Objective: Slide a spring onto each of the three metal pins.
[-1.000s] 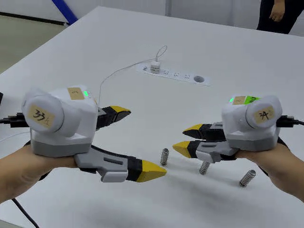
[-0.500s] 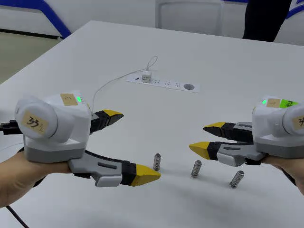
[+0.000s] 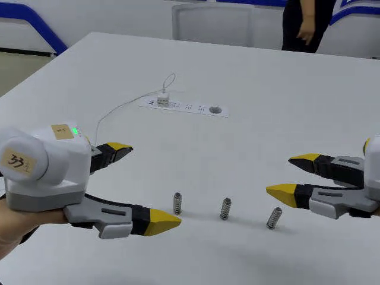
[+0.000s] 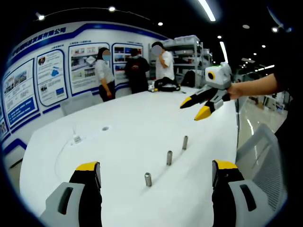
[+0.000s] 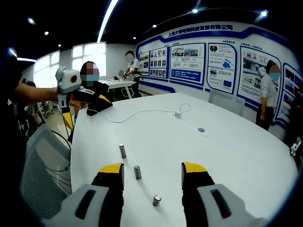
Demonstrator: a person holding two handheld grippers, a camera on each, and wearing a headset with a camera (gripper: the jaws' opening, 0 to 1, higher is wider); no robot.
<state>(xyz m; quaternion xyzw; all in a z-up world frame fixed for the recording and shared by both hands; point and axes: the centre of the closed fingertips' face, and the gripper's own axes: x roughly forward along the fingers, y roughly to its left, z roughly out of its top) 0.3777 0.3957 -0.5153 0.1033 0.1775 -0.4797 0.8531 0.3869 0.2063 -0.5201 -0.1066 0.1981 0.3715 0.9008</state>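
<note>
Apparently the loading step is finished: 3 springs stand in a row on the white table [image 3: 255,71], in the gap between the 2 grippers.

- Left spring [image 3: 177,203]: upright, just beyond the left gripper's lower tip, not touching it.
- Middle spring [image 3: 225,208]: upright, free of both grippers.
- Right spring [image 3: 274,217]: leans a little, just below the right gripper's lower tip and apart from it.
- Pins hidden inside the coils. Judging by how the springs stand, each is probably sleeved over a pin, though seating depth cannot be told.
- Left gripper [image 3: 151,184]: tongs wide apart, nothing between them, held above the table.
- Right gripper [image 3: 282,174]: tongs apart, narrower gap, nothing between them, tips pointing toward the row.
- Power strip [image 3: 184,107] with its cable lies well behind, clear of the work.

Step in hand, as I read it: checking, or drawing clear. No loose spring is visible to fetch. The next move calls for little beyond perhaps a light nudge on the leaning right spring, taken gently so the coil does not lift off.
</note>
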